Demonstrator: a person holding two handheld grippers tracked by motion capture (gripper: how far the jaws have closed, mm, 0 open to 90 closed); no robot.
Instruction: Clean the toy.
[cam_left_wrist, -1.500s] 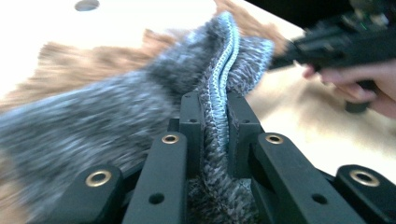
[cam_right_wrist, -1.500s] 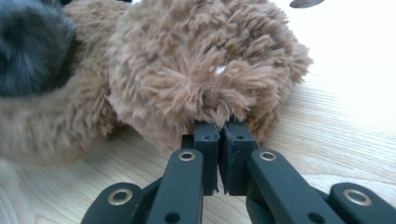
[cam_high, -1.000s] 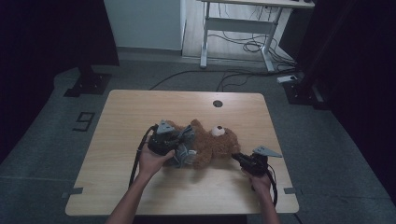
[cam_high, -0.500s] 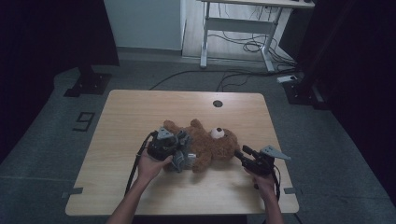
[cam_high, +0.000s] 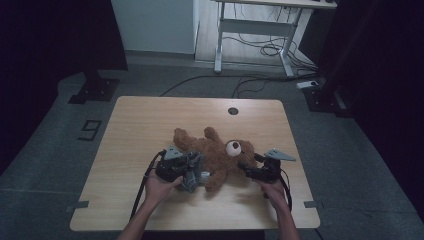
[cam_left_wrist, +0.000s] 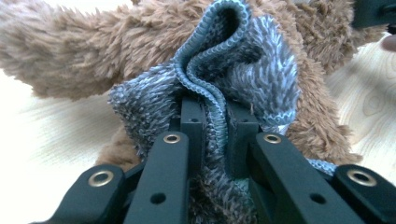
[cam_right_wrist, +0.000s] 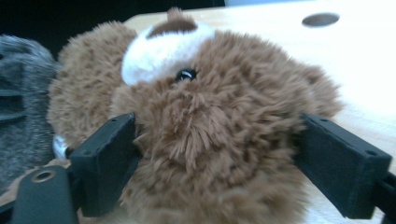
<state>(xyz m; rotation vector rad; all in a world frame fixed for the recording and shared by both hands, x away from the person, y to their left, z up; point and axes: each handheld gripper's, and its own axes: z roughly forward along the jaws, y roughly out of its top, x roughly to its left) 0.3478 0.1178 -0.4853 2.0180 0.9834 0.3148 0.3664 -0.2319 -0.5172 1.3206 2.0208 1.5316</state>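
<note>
Bear (cam_high: 215, 155) lies on back mid-counter (cam_high: 150, 120), grey knit (cam_left_wrist: 233, 88) bunched at its lower body. Left tongs (cam_left_wrist: 212, 126) clamped tight on knit fold. Right tongs (cam_right_wrist: 212, 163) spread wide, jaws flanking bear head, pads at fur, no squeeze visible. Risks, as judged: knit slips from narrow pinch if pulled hard; head, unclamped, lets bear slide along counter with tug; fabric may snag on leg.

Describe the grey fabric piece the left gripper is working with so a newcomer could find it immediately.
On the wooden table, near its front edge, lies a brown teddy bear. At the bear's body, on its left side in the high view, is a small blue-grey knitted garment pinched in the left gripper. Its ribbed hem and grey colour set it apart from the brown fur.
</note>
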